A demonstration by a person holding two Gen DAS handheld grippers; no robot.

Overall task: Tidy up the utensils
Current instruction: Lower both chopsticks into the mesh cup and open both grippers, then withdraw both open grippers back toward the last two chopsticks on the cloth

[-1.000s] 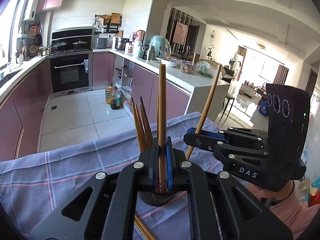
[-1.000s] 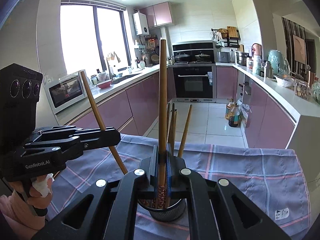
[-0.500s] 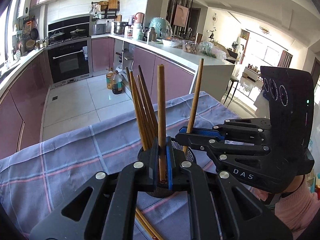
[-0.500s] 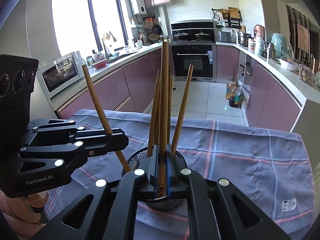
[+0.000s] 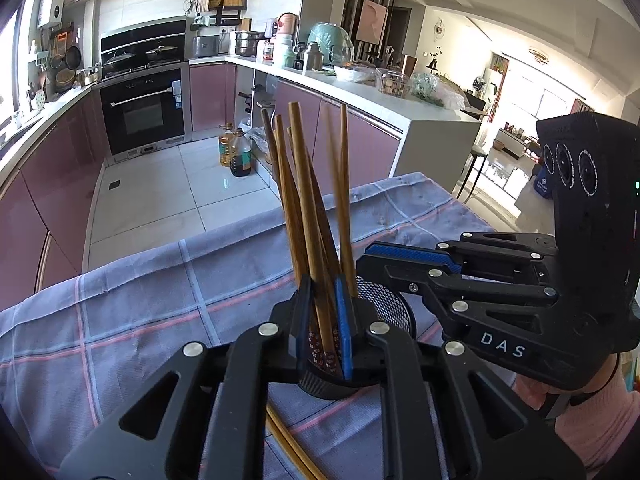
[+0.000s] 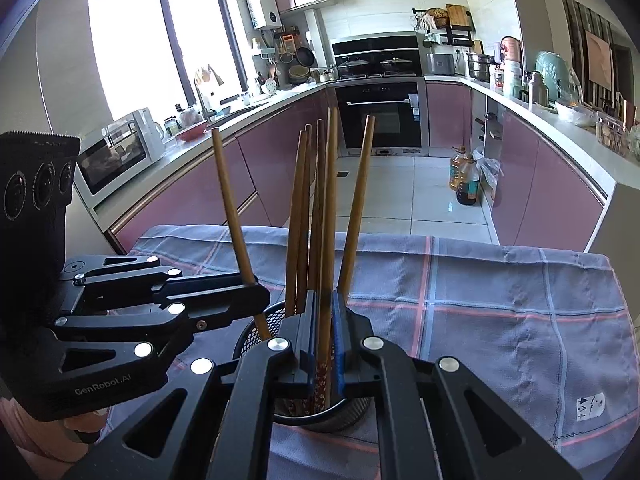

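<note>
A black mesh utensil holder (image 5: 390, 304) (image 6: 256, 330) stands on the checked cloth and holds several wooden chopsticks (image 5: 280, 184) (image 6: 298, 208). My left gripper (image 5: 325, 330) is over the holder with its pads slightly parted around a chopstick (image 5: 306, 208) that leans in the holder. In the right wrist view the left gripper (image 6: 256, 292) still has a chopstick (image 6: 232, 208) between its pads. My right gripper (image 6: 323, 344) has parted pads around a chopstick (image 6: 330, 216) standing in the holder. It appears at the right in the left wrist view (image 5: 370, 254).
Two loose chopsticks (image 5: 288, 440) lie on the blue-grey checked cloth (image 6: 500, 312) near the holder's base. The table's far edge drops to the tiled kitchen floor (image 5: 168, 192). Purple cabinets and an oven (image 6: 380, 116) lie beyond.
Both grippers have lowered their chopsticks into the holder and opened slightly. The left one's chopstick now leans; the right one's has slid down.
</note>
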